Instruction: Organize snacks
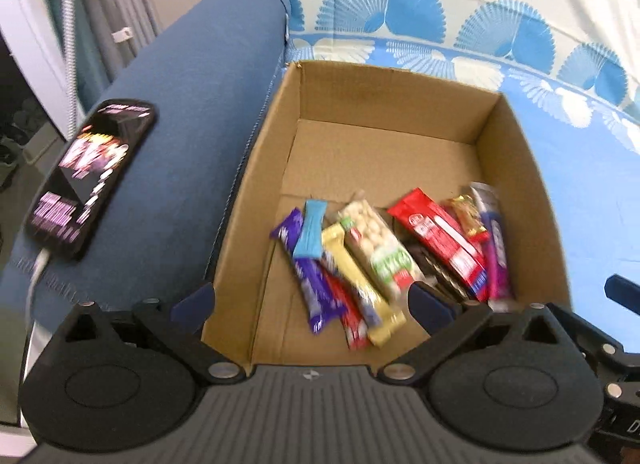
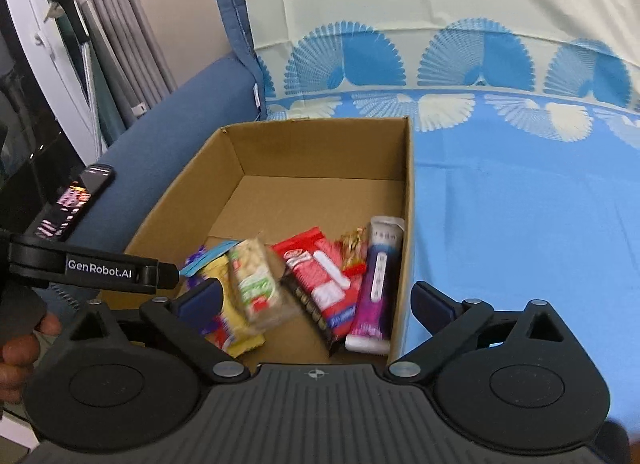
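An open cardboard box [image 1: 384,100] [image 2: 312,148] sits on a blue patterned sheet. Several snack packs lie at its near end: a purple bar [image 1: 308,264], a yellow bar [image 1: 356,280], a clear nut pack [image 1: 376,240] [image 2: 256,280], a red wafer pack [image 1: 440,236] [image 2: 320,272] and a purple tube-like pack [image 2: 376,284]. My left gripper [image 1: 312,300] is open and empty above the box's near left side. My right gripper [image 2: 316,300] is open and empty above the near right side. The left gripper's body [image 2: 100,268] shows in the right wrist view.
A lit phone [image 1: 92,176] [image 2: 76,200] lies on the blue sofa arm [image 1: 192,104] left of the box. Grey curtains [image 2: 120,44] hang at the far left. The blue and white sheet [image 2: 520,204] spreads right of the box.
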`<state>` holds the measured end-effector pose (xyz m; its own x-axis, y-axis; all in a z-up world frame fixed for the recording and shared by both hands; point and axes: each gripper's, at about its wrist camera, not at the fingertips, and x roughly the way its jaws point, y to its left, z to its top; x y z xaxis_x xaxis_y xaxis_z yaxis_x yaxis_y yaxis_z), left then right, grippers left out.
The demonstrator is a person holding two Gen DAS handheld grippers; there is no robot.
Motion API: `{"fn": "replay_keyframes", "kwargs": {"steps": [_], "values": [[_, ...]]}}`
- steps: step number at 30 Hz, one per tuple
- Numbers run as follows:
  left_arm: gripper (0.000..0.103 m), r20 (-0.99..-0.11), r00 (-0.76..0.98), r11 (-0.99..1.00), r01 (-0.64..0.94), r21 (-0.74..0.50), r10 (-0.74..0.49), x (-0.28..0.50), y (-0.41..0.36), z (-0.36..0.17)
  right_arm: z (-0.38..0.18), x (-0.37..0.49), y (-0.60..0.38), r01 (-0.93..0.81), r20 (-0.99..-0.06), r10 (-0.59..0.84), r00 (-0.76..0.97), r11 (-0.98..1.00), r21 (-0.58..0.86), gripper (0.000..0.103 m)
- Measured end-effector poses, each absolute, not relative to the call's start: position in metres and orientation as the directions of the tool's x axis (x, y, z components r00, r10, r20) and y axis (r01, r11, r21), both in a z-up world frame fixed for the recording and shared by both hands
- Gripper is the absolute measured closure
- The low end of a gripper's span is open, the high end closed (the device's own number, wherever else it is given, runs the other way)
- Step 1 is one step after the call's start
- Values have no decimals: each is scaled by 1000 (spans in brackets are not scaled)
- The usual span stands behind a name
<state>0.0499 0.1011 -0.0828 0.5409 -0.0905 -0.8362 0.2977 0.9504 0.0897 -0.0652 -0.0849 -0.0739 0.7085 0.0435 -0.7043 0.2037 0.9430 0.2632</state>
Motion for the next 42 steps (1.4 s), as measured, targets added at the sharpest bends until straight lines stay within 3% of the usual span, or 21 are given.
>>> {"fn": "replay_keyframes", "kwargs": {"steps": [20, 23, 29, 42], "values": [[0, -728, 682, 949, 268, 167, -64, -92, 137, -48, -26, -195, -25, 190, -581, -69, 811, 970, 151, 1], [0, -736, 669, 948, 292, 126, -108, -99, 140, -44, -22, -203, -20, 187, -573, -83, 815, 974, 125, 1], [0, -714, 698, 949, 261, 178, -58, -109, 143, -43, -19, -209, -11, 178, -575, -101, 812, 981, 79, 0], [0, -720, 689, 952, 267, 151, -79, -116, 150, -41, -15, -214, -5, 156, -573, -84, 815, 985, 77, 1]]}}
